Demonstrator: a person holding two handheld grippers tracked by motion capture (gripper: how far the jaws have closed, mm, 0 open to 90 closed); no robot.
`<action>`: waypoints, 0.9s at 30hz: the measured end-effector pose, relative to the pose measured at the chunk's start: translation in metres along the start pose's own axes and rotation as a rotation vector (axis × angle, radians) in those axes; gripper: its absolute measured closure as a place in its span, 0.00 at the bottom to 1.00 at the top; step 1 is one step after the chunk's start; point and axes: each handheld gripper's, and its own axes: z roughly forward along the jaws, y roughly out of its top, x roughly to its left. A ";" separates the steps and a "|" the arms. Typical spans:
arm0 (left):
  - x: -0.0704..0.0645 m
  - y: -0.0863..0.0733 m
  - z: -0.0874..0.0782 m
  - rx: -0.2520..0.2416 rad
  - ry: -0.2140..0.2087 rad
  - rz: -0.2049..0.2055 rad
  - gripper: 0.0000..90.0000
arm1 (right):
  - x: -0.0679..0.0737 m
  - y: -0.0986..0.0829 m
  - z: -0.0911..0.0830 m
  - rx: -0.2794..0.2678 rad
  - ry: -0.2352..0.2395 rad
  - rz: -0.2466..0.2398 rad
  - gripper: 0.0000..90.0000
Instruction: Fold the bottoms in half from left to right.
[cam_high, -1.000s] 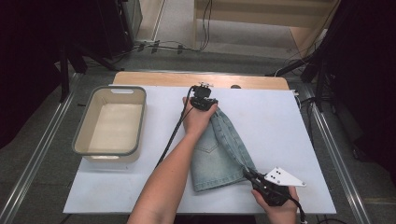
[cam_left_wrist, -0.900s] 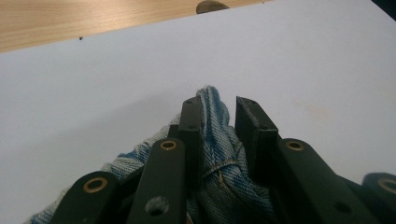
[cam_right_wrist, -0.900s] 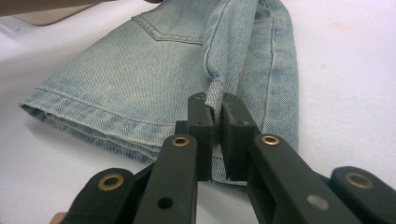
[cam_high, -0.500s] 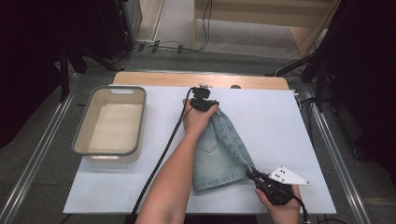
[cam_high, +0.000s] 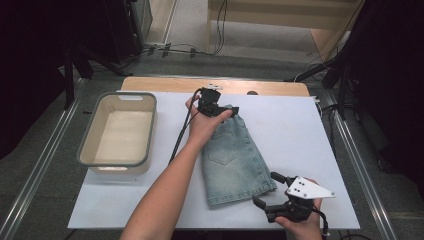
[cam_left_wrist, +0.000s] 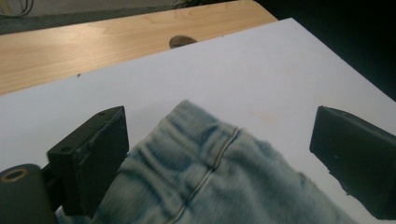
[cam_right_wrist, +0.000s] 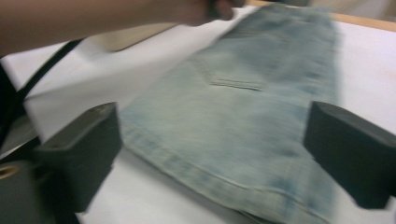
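A folded pair of light blue denim shorts (cam_high: 232, 157) lies in the middle of the high view on the white sheet that covers the wooden desk (cam_high: 300, 125), its waistband toward the top of the frame and its hem toward the lower right.

The left claw (cam_high: 220, 109) sits at the waistband, just above the centre of the high view, held by the person's left hand (cam_high: 202, 125), whose forearm runs up from the bottom edge. In the left gripper view its jaws stand wide apart, one at the lower left and one at the right, with the waistband (cam_left_wrist: 201, 135) and a vertical seam between them; neither jaw presses on the cloth.

The right claw (cam_high: 267, 190) is in the lower right of the high view, just beside the hem corner, its grey three-cornered plate on top. In the right gripper view the jaws are wide, and the hem (cam_right_wrist: 224, 179) lies between them, unclamped.

A cream plastic tub with a grey rim (cam_high: 87, 150) stands at the left, well apart from the shorts.
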 end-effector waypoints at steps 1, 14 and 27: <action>0.004 -0.003 -0.004 -0.002 -0.009 -0.006 0.03 | 0.004 0.002 0.004 0.011 0.043 -0.016 0.00; 0.037 -0.038 -0.022 0.097 -0.023 -0.028 0.04 | 0.052 0.005 0.079 0.182 0.202 -0.131 0.01; 0.052 -0.052 -0.008 0.167 0.003 -0.102 0.23 | 0.057 -0.003 0.114 0.331 0.150 -0.151 0.13</action>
